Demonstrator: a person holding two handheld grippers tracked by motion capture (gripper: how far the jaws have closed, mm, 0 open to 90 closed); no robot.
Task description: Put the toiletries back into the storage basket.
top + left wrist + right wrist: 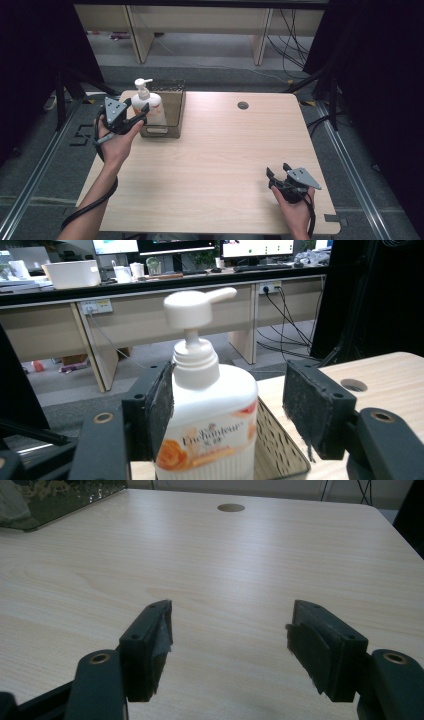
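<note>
A pale counter (220, 150) holds a basket (172, 107). The bottle (207, 410) stands at its near edge, between the left gripper's (131, 116) wide fingers; off-centre closing could tip it. The right gripper (281, 179) idles, wide.

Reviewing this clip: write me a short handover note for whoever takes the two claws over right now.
Left claw: open, jaws either side of the pump bottle; one pad looks to touch it, the other stands apart, so no grip yet.
Right claw: open, holding nothing, low over the table near its right front corner.
Bottle: upright at the mesh basket, far left of the table; whether it stands inside is hard to tell.
Done: approach. Left: probably close on the bottle and move it.
</note>
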